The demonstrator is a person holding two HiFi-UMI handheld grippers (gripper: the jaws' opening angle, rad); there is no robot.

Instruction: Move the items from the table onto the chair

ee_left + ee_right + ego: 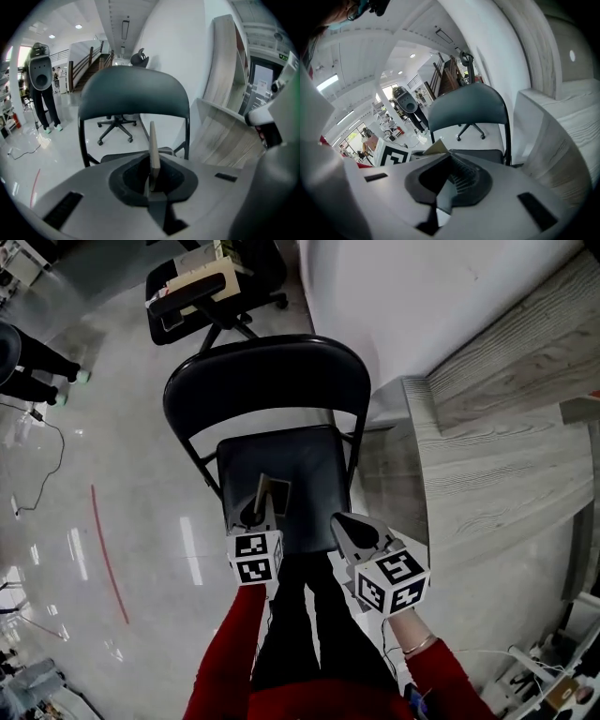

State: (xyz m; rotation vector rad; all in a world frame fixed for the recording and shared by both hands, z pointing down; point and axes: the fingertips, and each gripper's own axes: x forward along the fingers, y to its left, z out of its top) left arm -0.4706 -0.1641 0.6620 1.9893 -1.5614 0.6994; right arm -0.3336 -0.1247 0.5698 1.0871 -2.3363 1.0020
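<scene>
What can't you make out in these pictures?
- Thin tan item: edge-on in left gripper view, tiny in head view; kind unclear.
- Chair seat front: covered by left gripper and right gripper, head view.
- Wood-grain surface: cut by head view's right edge; any items unseen.

Glossy grey floor (141, 521), with a pale wood-grain table (506, 484) along its right side.

A black folding chair (267, 381) stands on the floor just beside the table, its dark seat (314, 460) facing up. Further back stands a black office chair (202, 296) on castors. A thin black cable (52, 460) trails across the floor to the left, and a red line (108, 554) runs along it nearer by.
</scene>
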